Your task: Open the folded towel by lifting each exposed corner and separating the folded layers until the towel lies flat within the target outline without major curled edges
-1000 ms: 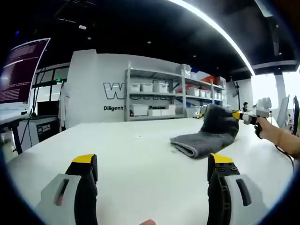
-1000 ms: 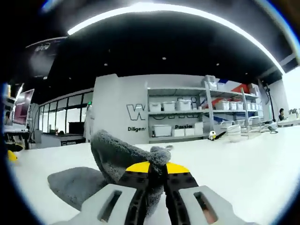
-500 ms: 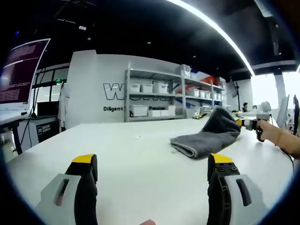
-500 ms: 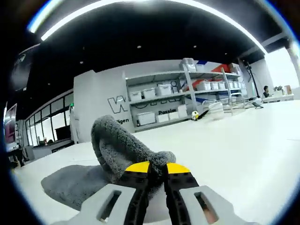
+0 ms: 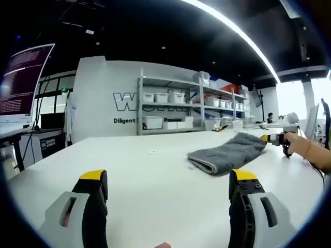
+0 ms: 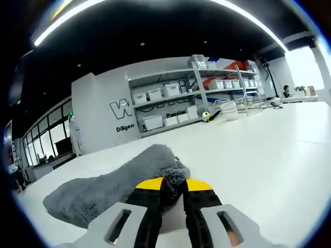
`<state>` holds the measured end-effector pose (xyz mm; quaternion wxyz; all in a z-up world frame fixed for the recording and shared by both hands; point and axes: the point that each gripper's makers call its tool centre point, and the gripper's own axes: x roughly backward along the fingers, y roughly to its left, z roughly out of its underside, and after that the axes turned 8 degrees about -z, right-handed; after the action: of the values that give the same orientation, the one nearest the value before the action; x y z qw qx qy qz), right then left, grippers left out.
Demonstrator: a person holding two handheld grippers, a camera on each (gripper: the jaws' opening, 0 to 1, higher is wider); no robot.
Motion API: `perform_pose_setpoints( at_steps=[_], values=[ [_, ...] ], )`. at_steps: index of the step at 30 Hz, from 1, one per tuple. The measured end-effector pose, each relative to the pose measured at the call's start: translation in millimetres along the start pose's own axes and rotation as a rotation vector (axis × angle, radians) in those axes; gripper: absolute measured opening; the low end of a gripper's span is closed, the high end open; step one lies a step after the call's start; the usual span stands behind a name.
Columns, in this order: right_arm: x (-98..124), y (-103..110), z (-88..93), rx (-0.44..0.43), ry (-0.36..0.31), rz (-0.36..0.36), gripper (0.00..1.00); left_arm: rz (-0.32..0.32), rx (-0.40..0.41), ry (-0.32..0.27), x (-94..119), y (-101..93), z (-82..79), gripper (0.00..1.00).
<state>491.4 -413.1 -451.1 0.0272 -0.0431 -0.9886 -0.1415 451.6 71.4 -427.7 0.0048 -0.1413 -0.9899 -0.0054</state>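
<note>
White table [image 5: 155, 175] | grey towel [image 6: 103, 188] folded, low; right tongs [image 6: 173, 182] pinching its corner | left tongs [image 5: 168, 178] wide

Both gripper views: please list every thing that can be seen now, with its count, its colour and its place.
Folded terry towel: one, grey, lying low on the table, one corner pinched in the right gripper.
Large flat table: one, white, under the towel.
Metal shelf rack: one, grey, against the back wall, holding white storage bins.
Back wall: one, white, with dark lettering.
Monitor screen: one, purple with text, at the left edge of the left gripper view.
Person's hand: one, holding the right gripper.
Left gripper: one, grey with yellow tips, jaws apart above the bare table.
Right gripper: one, grey with yellow tips, closed on the towel corner.
</note>
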Motion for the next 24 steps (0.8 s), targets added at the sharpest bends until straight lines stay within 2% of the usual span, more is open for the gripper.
perform_pose_setpoints(
  at_steps=[5, 9, 12, 13, 15, 18, 20, 24],
  values=[
    [2.8, 2.7, -2.5, 0.008, -0.005, -0.004, 0.12, 0.000, -0.001, 0.002, -0.3, 0.4, 0.3, 0.96],
    [7.4, -5.1, -7.1, 0.008, -0.015, 0.040, 0.25, -0.001, 0.000, 0.001, -0.7, 1.1, 0.1, 0.96],
    [10.2, -5.6, -16.5, 0.025, -0.043, 0.055, 0.32, -0.001, 0.000, 0.002, -1.4, 1.9, 0.1, 0.96],
    [11.4, -4.5, -23.2, 0.073, -0.049, 0.069, 0.33, 0.000, 0.000, 0.001, -2.0, 2.2, -0.3, 0.96],
    [10.1, 3.0, -29.5, 0.107, -0.061, 0.062, 0.39, 0.001, -0.001, 0.001, -1.6, 1.7, -0.3, 0.96],
    [7.6, 14.2, -29.0, 0.142, -0.029, 0.045, 0.52, 0.002, 0.000, 0.001, -2.5, 2.1, -0.5, 0.96],
    [7.3, 18.3, -23.1, 0.178, 0.030, 0.048, 0.63, 0.000, 0.001, 0.009, -3.3, 3.3, 0.8, 0.97],
    [2.3, 36.4, -15.1, 0.247, 0.105, 0.000, 0.82, -0.002, -0.004, 0.002, -1.7, 2.3, -0.5, 0.97]
  ],
)
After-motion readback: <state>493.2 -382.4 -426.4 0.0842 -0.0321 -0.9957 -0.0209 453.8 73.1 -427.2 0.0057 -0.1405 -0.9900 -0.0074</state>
